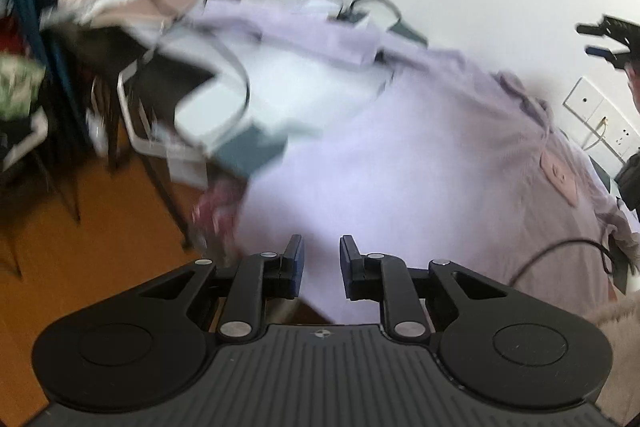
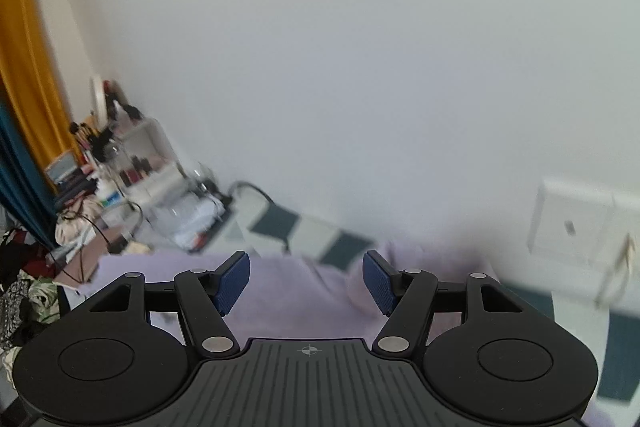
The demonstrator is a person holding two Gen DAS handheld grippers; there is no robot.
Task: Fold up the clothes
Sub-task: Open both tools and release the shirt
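White wall (image 2: 360, 67) filled the far background, with a cluttered shelf (image 2: 132, 163) at far left. Spread over the table lay the pale lilac garment (image 1: 400, 155), just beyond both tools. Left gripper (image 1: 321, 263) hung with jaws parted, empty; right gripper (image 2: 306, 283) was spread wide, gripping nothing.

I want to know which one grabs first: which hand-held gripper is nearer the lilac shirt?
Left, probably. The left hand-held gripper hovers open over the lilac shirt; the right hand-held gripper is open, aimed mostly at the wall.
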